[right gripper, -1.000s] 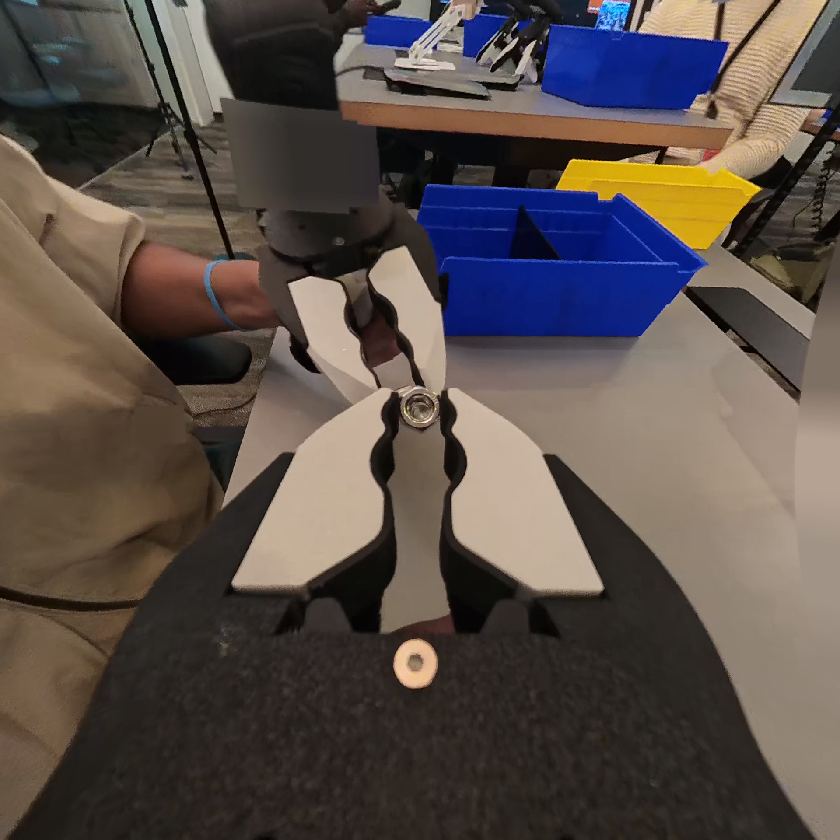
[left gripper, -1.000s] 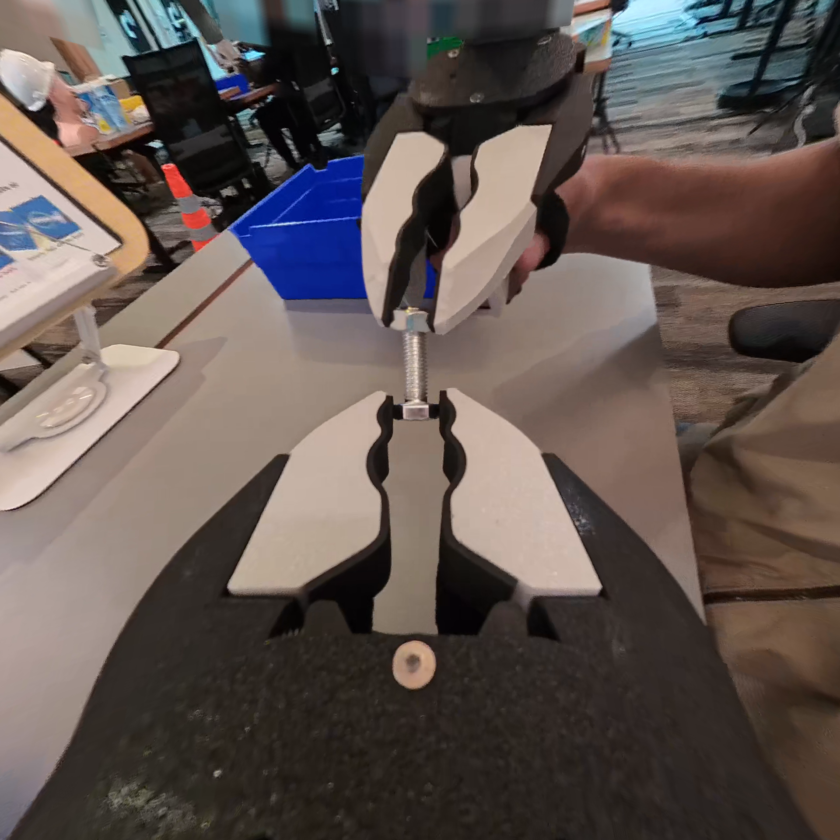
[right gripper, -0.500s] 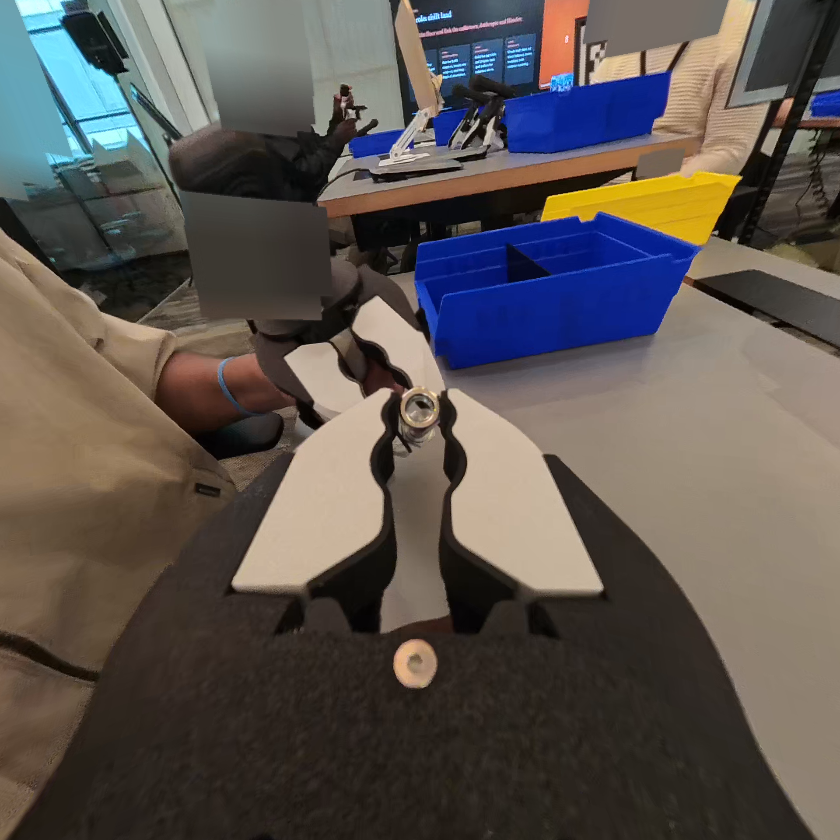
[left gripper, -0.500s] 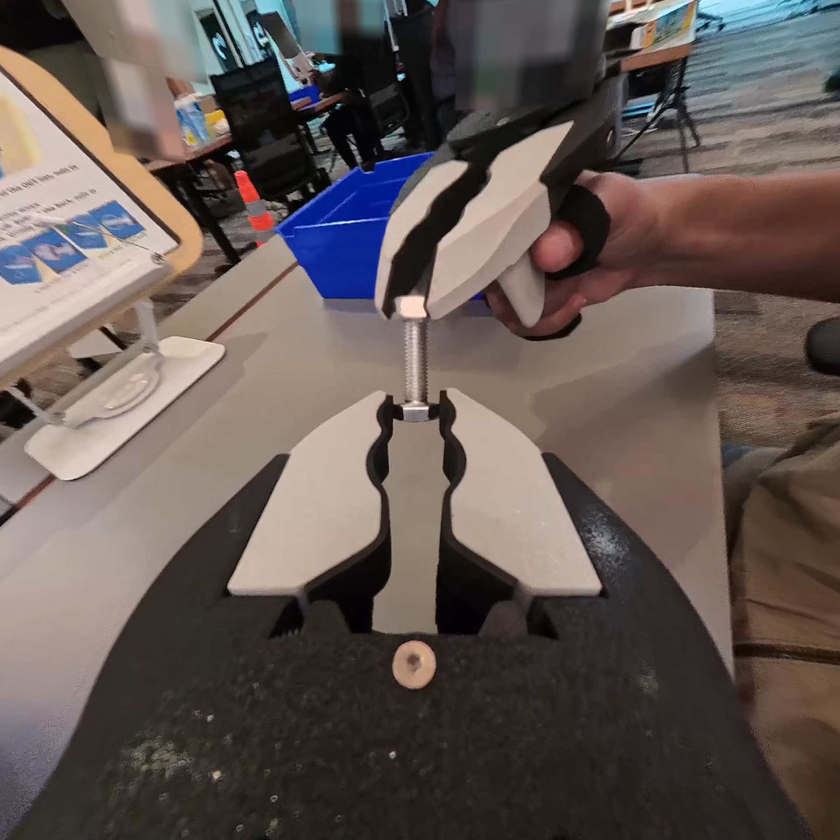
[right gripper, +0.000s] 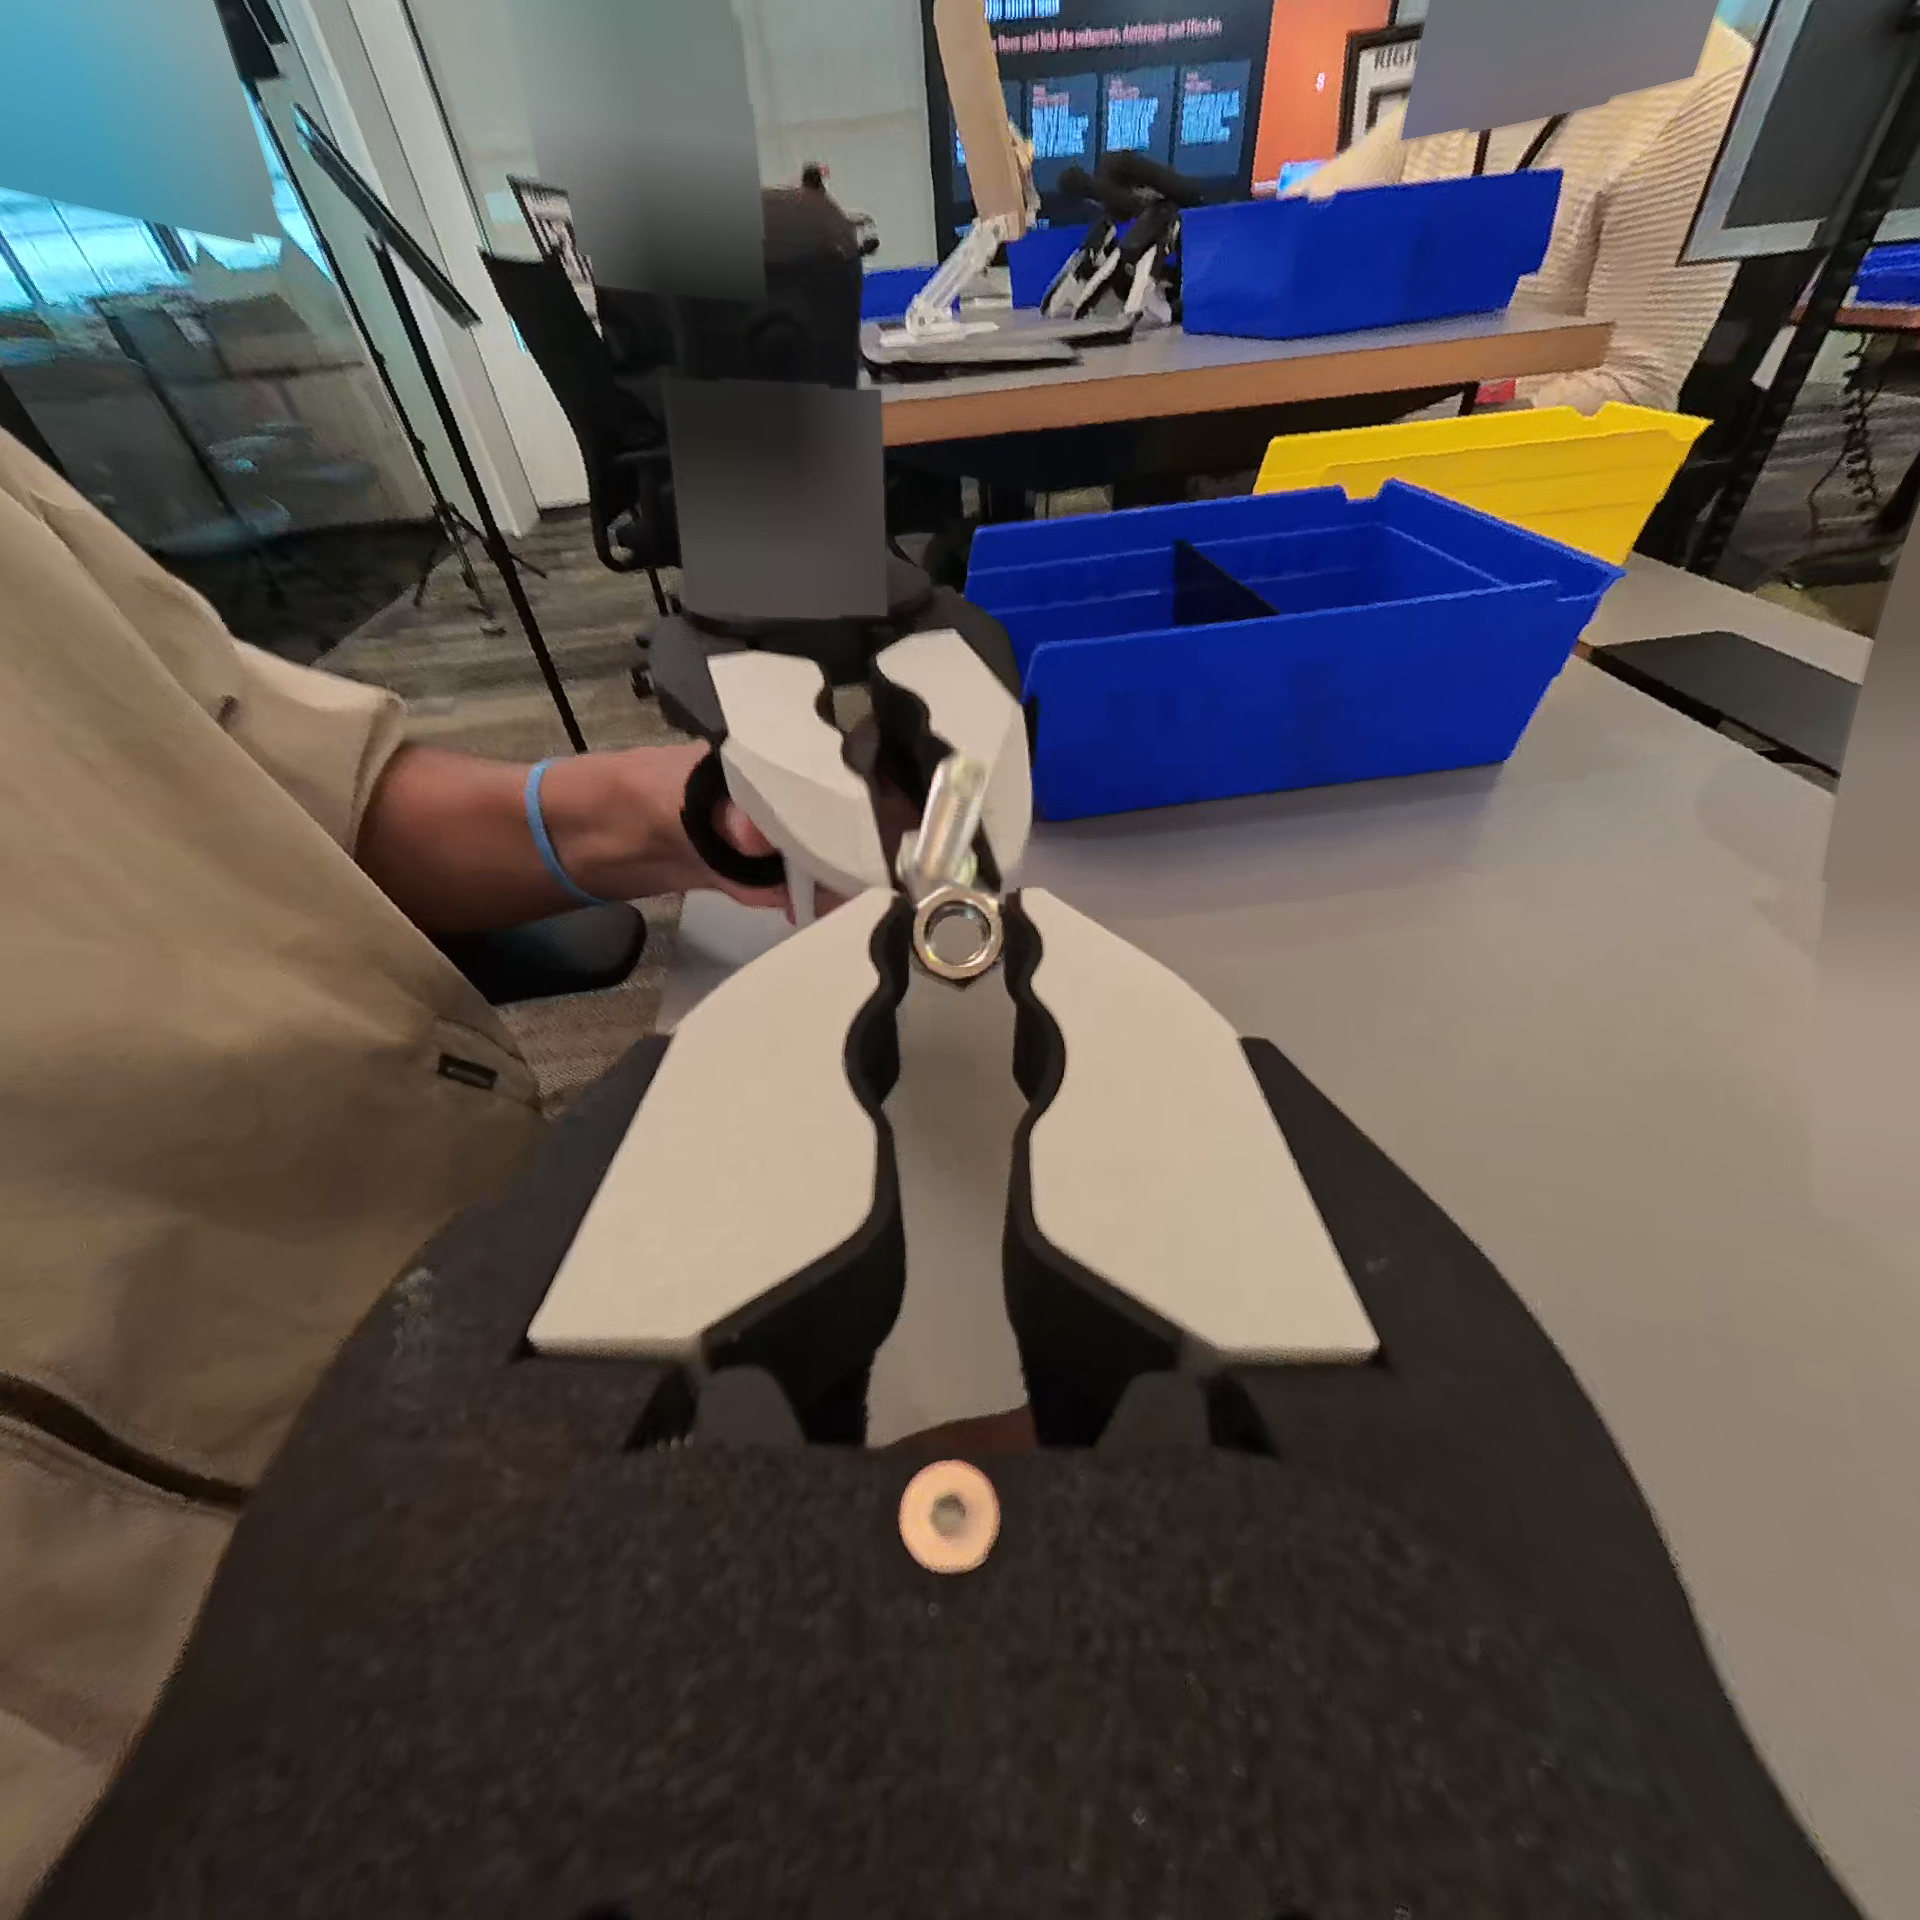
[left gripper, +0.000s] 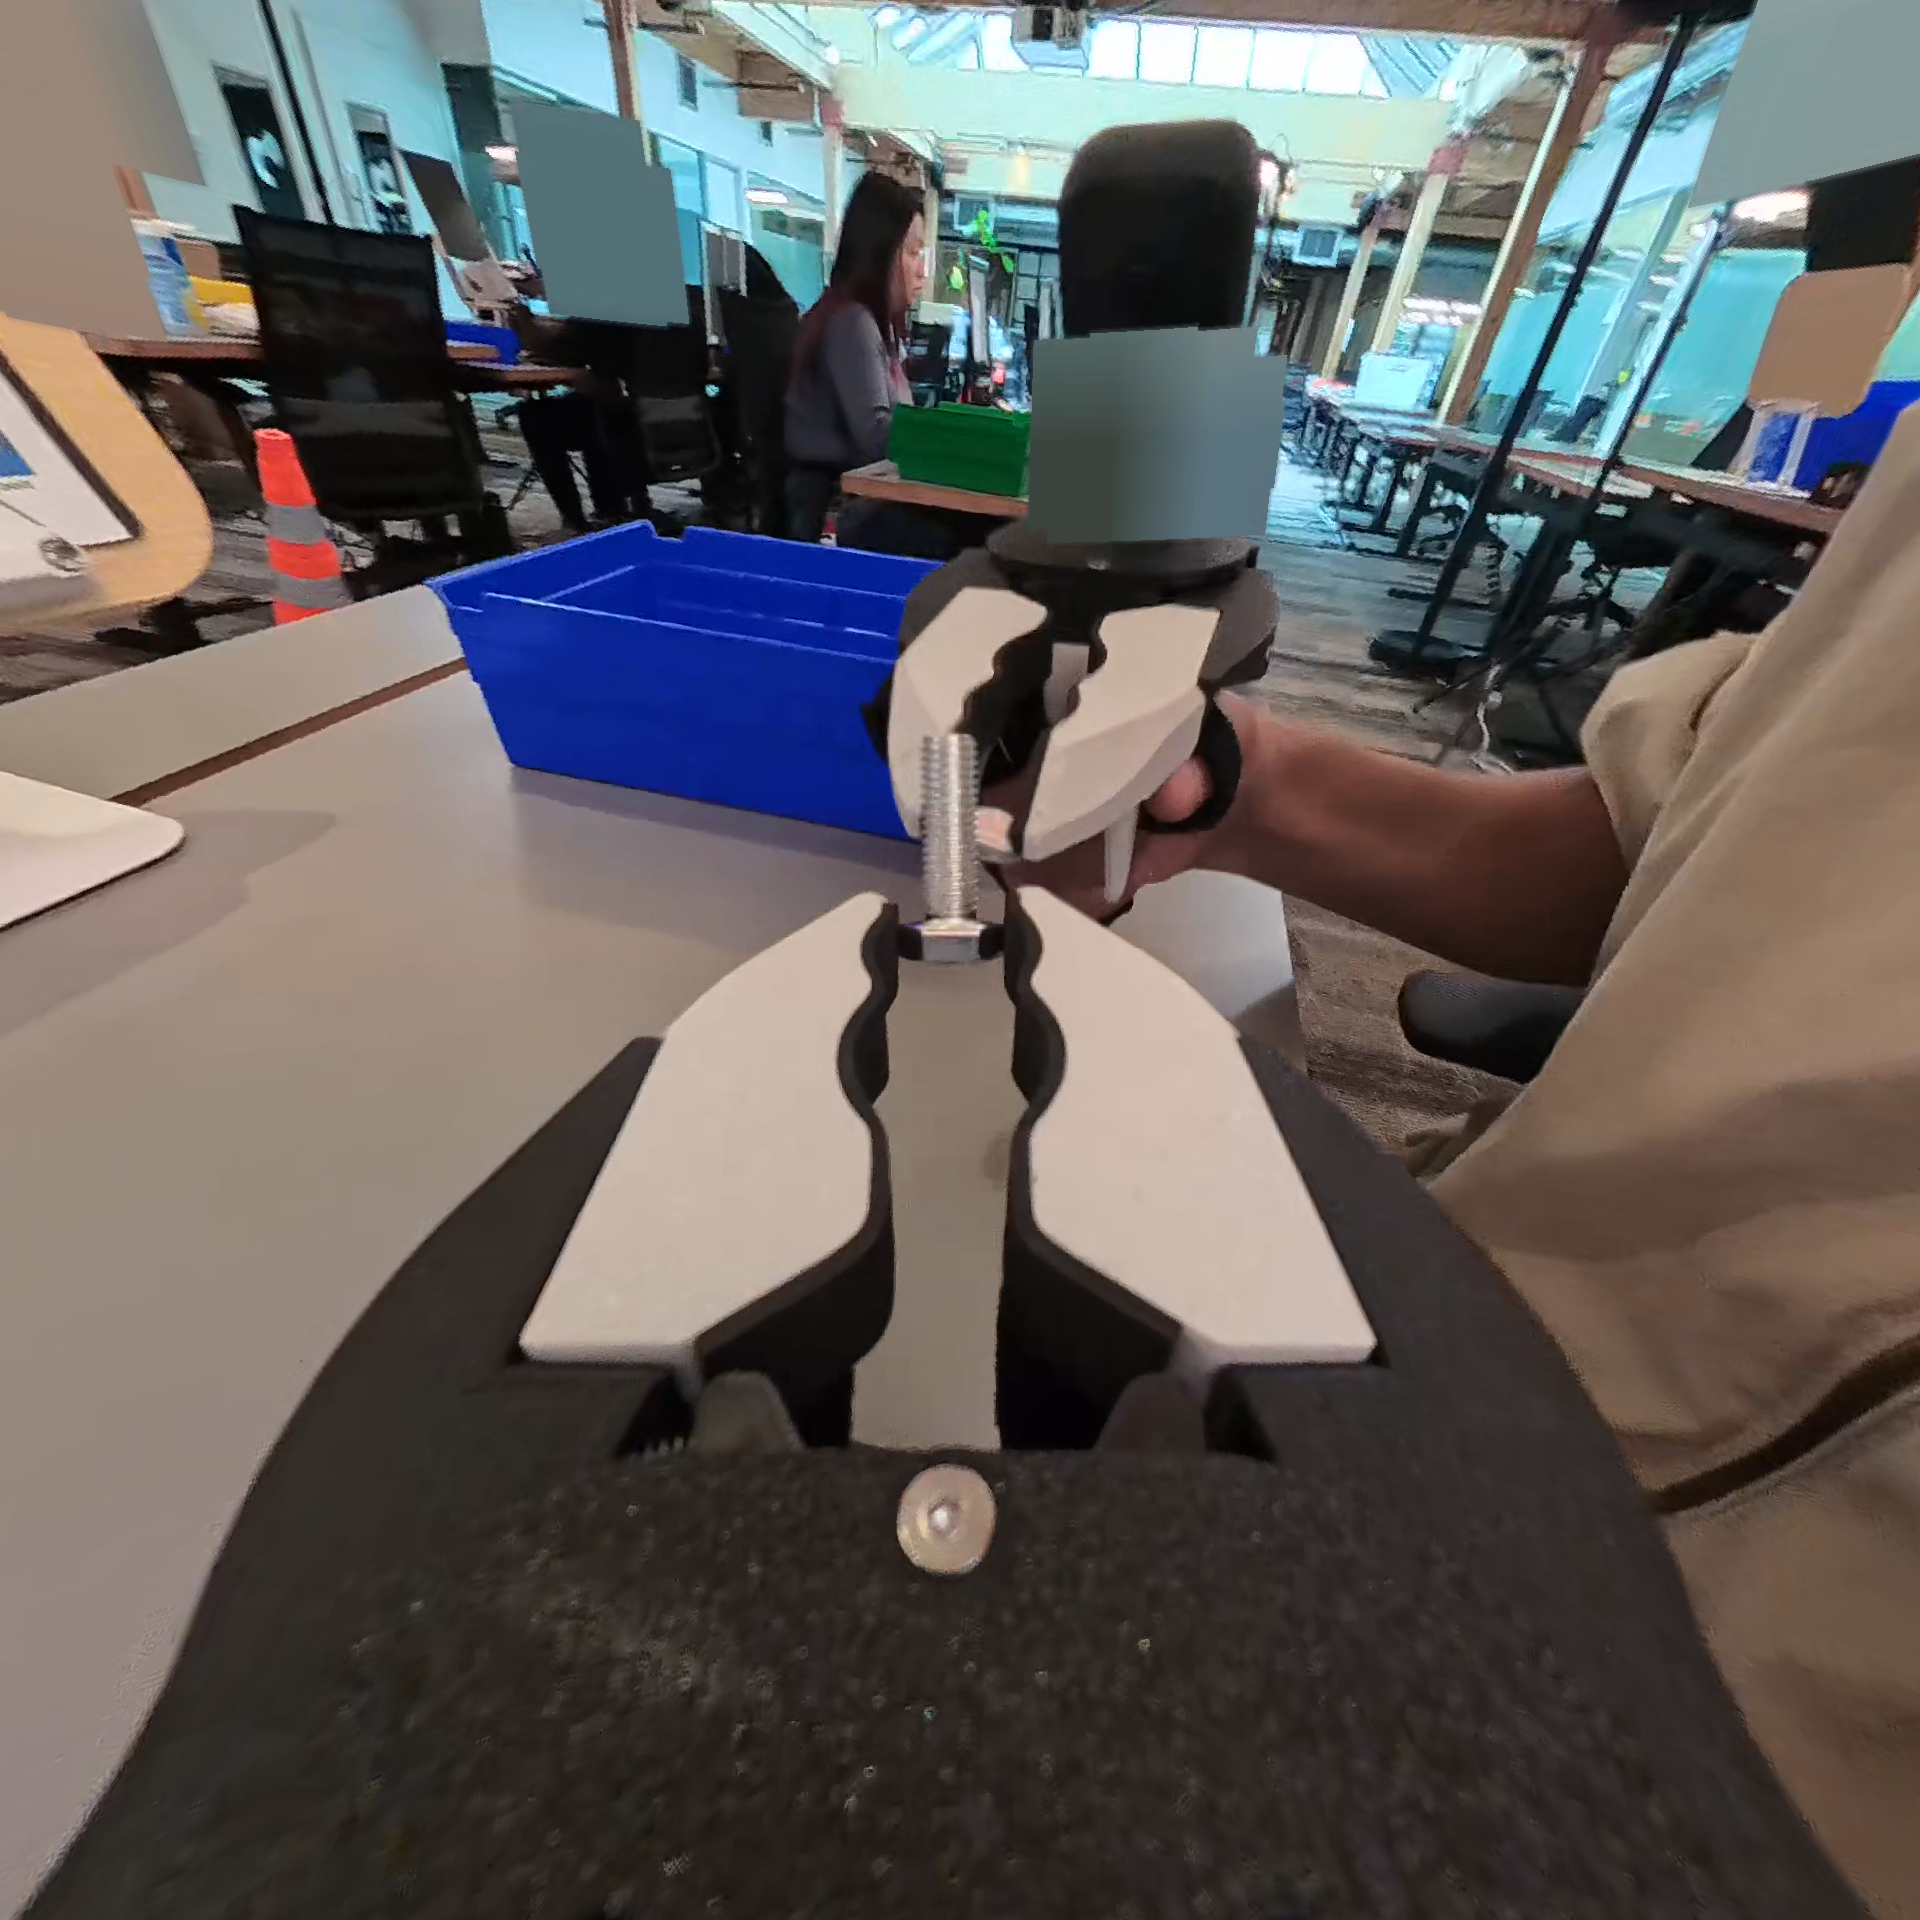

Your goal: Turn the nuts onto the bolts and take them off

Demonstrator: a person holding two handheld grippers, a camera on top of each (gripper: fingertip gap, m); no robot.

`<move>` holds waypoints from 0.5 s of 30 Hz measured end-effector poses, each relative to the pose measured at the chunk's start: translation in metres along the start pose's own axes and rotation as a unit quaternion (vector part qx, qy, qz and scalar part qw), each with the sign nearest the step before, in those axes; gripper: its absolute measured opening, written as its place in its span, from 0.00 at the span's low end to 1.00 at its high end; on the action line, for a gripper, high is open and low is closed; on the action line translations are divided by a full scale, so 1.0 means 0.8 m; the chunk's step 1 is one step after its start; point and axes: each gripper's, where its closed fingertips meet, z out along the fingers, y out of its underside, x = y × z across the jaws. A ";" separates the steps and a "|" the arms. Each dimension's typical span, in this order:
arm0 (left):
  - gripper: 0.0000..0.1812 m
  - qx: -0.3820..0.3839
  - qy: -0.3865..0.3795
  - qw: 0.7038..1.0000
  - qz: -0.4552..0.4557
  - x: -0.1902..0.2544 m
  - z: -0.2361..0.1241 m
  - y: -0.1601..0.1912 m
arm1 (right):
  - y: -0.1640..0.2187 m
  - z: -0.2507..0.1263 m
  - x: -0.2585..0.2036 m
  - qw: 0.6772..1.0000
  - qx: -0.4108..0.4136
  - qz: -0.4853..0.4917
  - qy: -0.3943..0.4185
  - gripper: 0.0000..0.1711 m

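1. At the far left of my left wrist view I see a tan-framed board on a white stand (left gripper: 73, 831), resting on the grey tabletop (left gripper: 312, 1039).
2. Behind it stands an orange traffic cone (left gripper: 296, 520) on the floor, and further right a blue plastic bin (left gripper: 686, 686) sits on the table's far side.
3. My left gripper (left gripper: 951, 940) is clenched on the hexagonal head of a silver threaded steel bolt (left gripper: 951, 831); the shank stands upright from the fingertips, its top end bare.
4. Just right of the bolt's shank I see my right gripper (left gripper: 1003, 836), its white fingers (left gripper: 1122, 727) pointing downward, with a bit of silver metal showing at their tips.
5. In the right wrist view, the left gripper (right gripper: 940, 878) appears left of centre, held by a hand with a blue wristband (right gripper: 545, 831), and the bolt (right gripper: 945, 810) leans toward the right from it.
6. My right gripper (right gripper: 954, 935) grasps a silver hexagonal steel nut (right gripper: 954, 935) between its fingertips; the nut is off the bolt, its open hole facing the camera, just in front of the bolt's head end.
7. To the right is the blue bin (right gripper: 1278, 707), split by a dark divider (right gripper: 1226, 592), and beyond it a yellow plastic bin (right gripper: 1475, 468).
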 end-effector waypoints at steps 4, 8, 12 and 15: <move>0.10 -0.014 0.007 1.000 0.008 0.005 0.007 0.007 | -0.007 0.004 -0.005 1.000 0.025 0.014 -0.010 0.10; 0.10 -0.012 0.002 1.000 0.004 -0.001 0.004 0.007 | -0.010 0.002 -0.005 1.000 0.024 0.009 -0.009 0.10; 0.10 -0.043 -0.010 0.999 0.019 -0.009 0.004 0.019 | -0.020 -0.004 -0.001 0.999 -0.001 -0.043 0.010 0.10; 0.10 -0.050 0.006 0.998 0.030 -0.002 0.006 0.018 | -0.020 -0.003 0.001 0.996 -0.037 -0.086 0.005 0.10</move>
